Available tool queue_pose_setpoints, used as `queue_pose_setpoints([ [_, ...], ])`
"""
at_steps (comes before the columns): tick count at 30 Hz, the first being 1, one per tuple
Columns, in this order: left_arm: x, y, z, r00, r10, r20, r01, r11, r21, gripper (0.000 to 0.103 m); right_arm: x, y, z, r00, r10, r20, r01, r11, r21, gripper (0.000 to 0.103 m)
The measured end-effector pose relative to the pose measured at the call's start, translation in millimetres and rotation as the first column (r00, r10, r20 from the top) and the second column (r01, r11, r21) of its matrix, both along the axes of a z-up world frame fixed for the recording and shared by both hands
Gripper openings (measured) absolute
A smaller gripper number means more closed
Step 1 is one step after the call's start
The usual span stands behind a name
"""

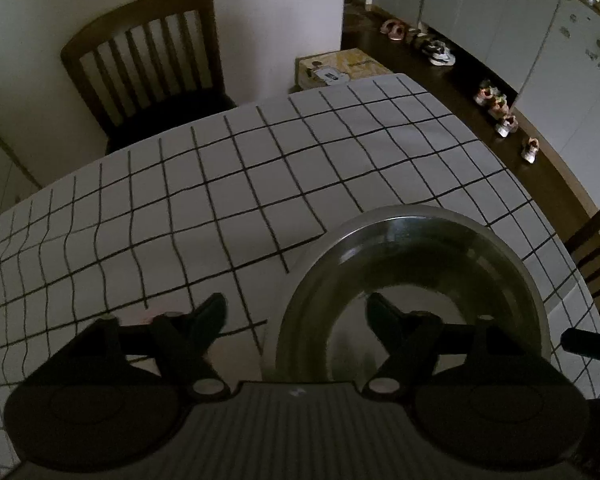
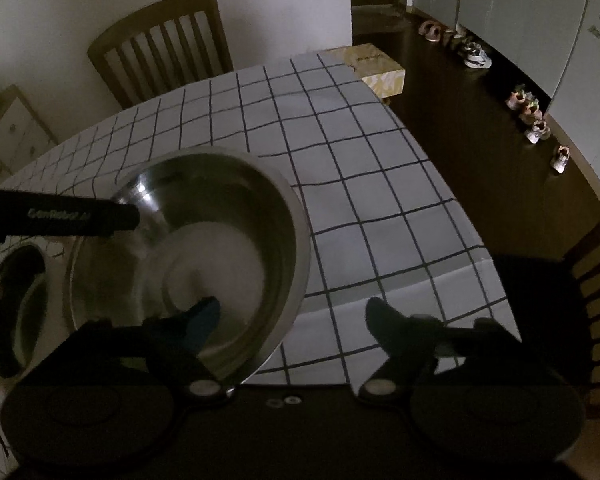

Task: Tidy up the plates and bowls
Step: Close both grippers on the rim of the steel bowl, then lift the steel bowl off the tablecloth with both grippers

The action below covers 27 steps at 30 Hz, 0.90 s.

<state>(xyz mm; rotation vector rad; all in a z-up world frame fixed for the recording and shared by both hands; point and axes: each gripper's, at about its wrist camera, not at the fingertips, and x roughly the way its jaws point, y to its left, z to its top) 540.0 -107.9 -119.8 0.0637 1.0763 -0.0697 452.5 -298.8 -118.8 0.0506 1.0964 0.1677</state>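
Observation:
A steel bowl stands on the checked tablecloth near the table's right edge. My left gripper is open and straddles the bowl's near-left rim, with the right finger inside the bowl and the left finger outside over the cloth. In the right wrist view the same bowl sits at the left. My right gripper is open, its left finger over the bowl's inside and its right finger beyond the rim over the cloth. The left gripper's black finger reaches the bowl's far-left rim. A second steel dish lies at far left.
A wooden chair stands at the table's far side against the wall. Another chair is at the right edge. A cardboard box sits on the floor past the far corner. Shoes line the dark floor by white cabinets.

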Motion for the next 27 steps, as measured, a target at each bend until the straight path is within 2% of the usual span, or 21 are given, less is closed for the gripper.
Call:
queue_pose_setpoints([
  [2,2,-3,-4,1.000,-0.013,-0.011,0.013,1.000,0.007,0.064,2,0,-2,1.000,-0.002,-0.007,0.002,1.000,-0.001,0.073],
  [4,3,-5,-9,1.000,-0.014,-0.018,0.015,1.000,0.017,0.057,2,-1,-4,1.000,-0.006,-0.013,0.007,1.000,0.011,0.063],
  [5,3,-5,-11,1.000,-0.014,-0.022,0.015,1.000,0.020,0.055,2,-1,-4,1.000,-0.007,-0.020,0.007,1.000,0.018,0.061],
  [7,3,-4,-14,0.999,-0.006,-0.033,0.007,1.000,0.015,0.044,2,-1,-4,1.000,-0.009,-0.026,0.010,1.000,0.024,0.056],
  [12,1,-1,-15,0.999,0.020,-0.032,-0.020,1.000,0.005,0.037,0,-1,-6,0.999,0.001,-0.041,0.001,0.999,0.043,0.041],
  [15,2,1,-15,0.999,0.034,-0.032,-0.034,0.999,0.006,0.030,-1,1,-6,0.999,0.005,-0.045,-0.003,0.999,0.051,0.034],
  [16,1,1,-14,0.999,0.037,-0.032,-0.037,0.999,0.002,0.026,-1,1,-6,0.999,0.005,-0.045,-0.003,0.999,0.052,0.029],
  [19,-1,2,-13,0.999,0.041,-0.034,-0.040,0.999,0.005,0.025,-1,3,-5,0.999,-0.001,-0.048,0.003,0.999,0.048,0.020],
  [27,-12,0,-1,0.999,0.046,-0.025,-0.046,0.999,-0.002,0.025,-6,-1,5,0.999,-0.015,-0.046,0.017,0.999,0.048,0.018],
])
